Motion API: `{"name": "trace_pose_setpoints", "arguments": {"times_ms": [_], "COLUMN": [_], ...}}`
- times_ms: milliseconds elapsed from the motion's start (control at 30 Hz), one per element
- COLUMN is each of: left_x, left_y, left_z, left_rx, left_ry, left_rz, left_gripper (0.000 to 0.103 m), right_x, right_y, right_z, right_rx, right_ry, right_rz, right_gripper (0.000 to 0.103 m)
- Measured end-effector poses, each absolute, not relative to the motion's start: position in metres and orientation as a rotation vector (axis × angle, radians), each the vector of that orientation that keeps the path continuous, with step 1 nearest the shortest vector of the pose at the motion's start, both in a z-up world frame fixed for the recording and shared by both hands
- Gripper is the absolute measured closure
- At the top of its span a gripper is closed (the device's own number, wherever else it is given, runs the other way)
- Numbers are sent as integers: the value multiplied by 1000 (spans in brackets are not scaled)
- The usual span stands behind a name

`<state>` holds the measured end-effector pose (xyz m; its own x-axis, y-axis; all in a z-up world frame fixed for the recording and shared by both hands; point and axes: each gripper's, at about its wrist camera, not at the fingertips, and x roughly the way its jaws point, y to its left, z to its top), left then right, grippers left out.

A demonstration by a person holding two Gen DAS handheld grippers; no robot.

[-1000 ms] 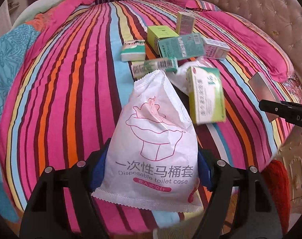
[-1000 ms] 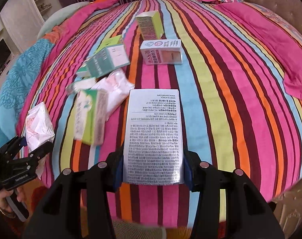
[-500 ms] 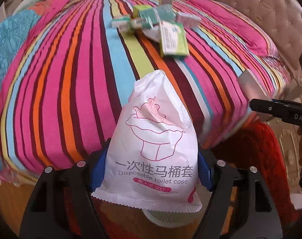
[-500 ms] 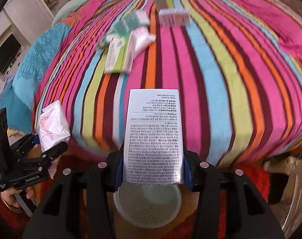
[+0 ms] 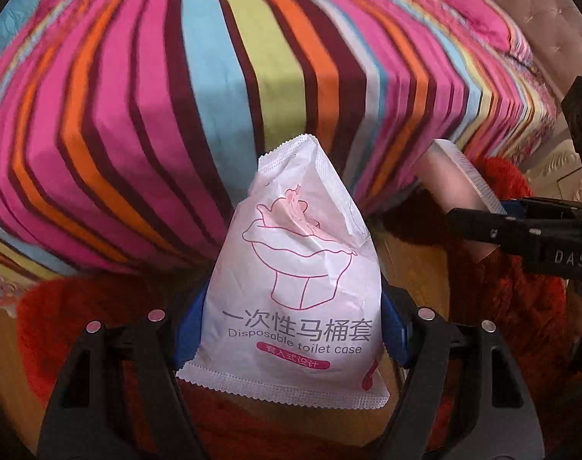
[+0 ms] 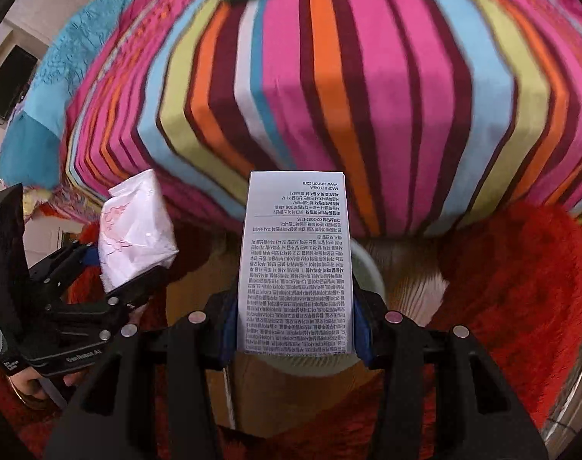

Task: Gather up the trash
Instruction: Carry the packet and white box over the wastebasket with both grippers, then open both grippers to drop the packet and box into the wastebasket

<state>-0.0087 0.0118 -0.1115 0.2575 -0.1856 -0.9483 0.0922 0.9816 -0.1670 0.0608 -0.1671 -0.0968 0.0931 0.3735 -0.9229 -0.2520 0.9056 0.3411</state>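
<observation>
Both grippers were swung off the striped bed (image 5: 145,115) and tipped down toward the floor, left gripper (image 5: 291,329) jaws clamped on the toilet-cover packet (image 5: 291,283), right gripper (image 6: 295,314) jaws clamped on the printed box (image 6: 295,260), presumably so both could be dropped into the pale bin (image 6: 371,272) underneath.

My left wrist camera looks steeply down along its fingers at the striped bed (image 5: 145,88) edge, very close. My right wrist camera does the same from beside it. Both see the bed (image 6: 371,88) and red rug (image 5: 517,299), and each sees the other gripper.
</observation>
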Motion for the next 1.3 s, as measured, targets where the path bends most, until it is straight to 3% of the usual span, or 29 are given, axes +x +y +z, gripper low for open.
{"name": "trace_pose_setpoints", "arguments": {"times_ms": [700, 1100, 1133, 1167, 1233, 1300], "left_x": [25, 25, 25, 22, 20, 20], "left_y": [-17, -7, -6, -4, -2, -2], "left_z": [-235, -298, -302, -305, -310, -311], "left_rx": [-70, -189, -198, -195, -190, -190], "left_ry": [1720, 1904, 1921, 1929, 1940, 1949], "left_rz": [-236, -194, -185, -178, -162, -159], "left_gripper": [30, 29, 28, 24, 13, 12], "right_x": [72, 76, 75, 75, 74, 73], "right_y": [-148, -147, -147, -147, -148, -153], "right_z": [-220, -270, -271, -272, -274, -278], "right_rx": [307, 339, 346, 356, 366, 373], "right_ry": [1866, 1976, 1979, 1985, 1989, 1990], "right_rz": [363, 280, 285, 286, 272, 247], "right_gripper": [58, 57, 54, 40, 23, 23]}}
